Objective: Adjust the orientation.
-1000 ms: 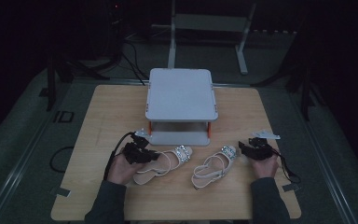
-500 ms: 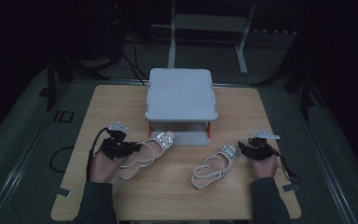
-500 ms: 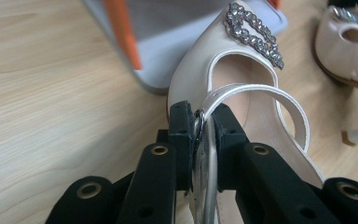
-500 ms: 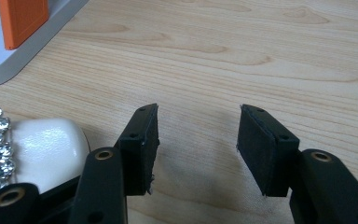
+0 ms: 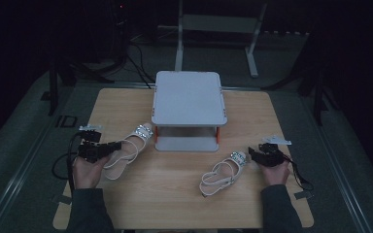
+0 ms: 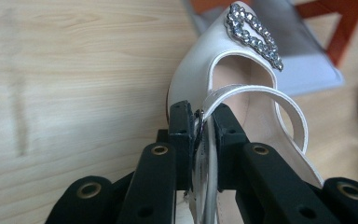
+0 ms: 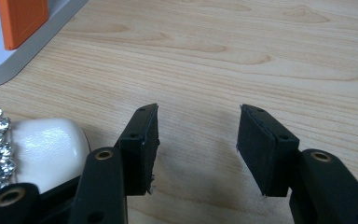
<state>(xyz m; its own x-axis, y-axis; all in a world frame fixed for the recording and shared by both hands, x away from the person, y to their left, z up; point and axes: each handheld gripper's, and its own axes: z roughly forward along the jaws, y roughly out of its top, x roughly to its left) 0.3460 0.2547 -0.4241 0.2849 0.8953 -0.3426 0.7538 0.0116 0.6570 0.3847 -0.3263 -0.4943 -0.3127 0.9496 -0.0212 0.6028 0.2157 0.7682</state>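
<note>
Two white strappy sandals with rhinestone buckles lie on the wooden table (image 5: 175, 194). My left gripper (image 5: 110, 145) is shut on the heel strap of the left sandal (image 5: 128, 148), whose jewelled toe (image 6: 254, 30) points at the grey shelf's lower tier (image 6: 303, 51). The strap sits pinched between the jaws of the left gripper (image 6: 200, 119). The right sandal (image 5: 221, 174) lies at the front right of the table. My right gripper (image 5: 250, 154) stands open just beside its toe (image 7: 42, 140), and the right gripper (image 7: 196, 135) has only bare wood between its fingers.
A grey two-tier shelf (image 5: 188, 97) with orange legs (image 7: 21, 21) stands at the table's back centre. Cables trail from both grippers. Dark floor, stands and a metal frame (image 5: 218, 29) surround the table.
My left gripper has carried the left sandal leftward and back, from beside the right sandal to the shelf's left front corner. The right gripper and right sandal have stayed put.
</note>
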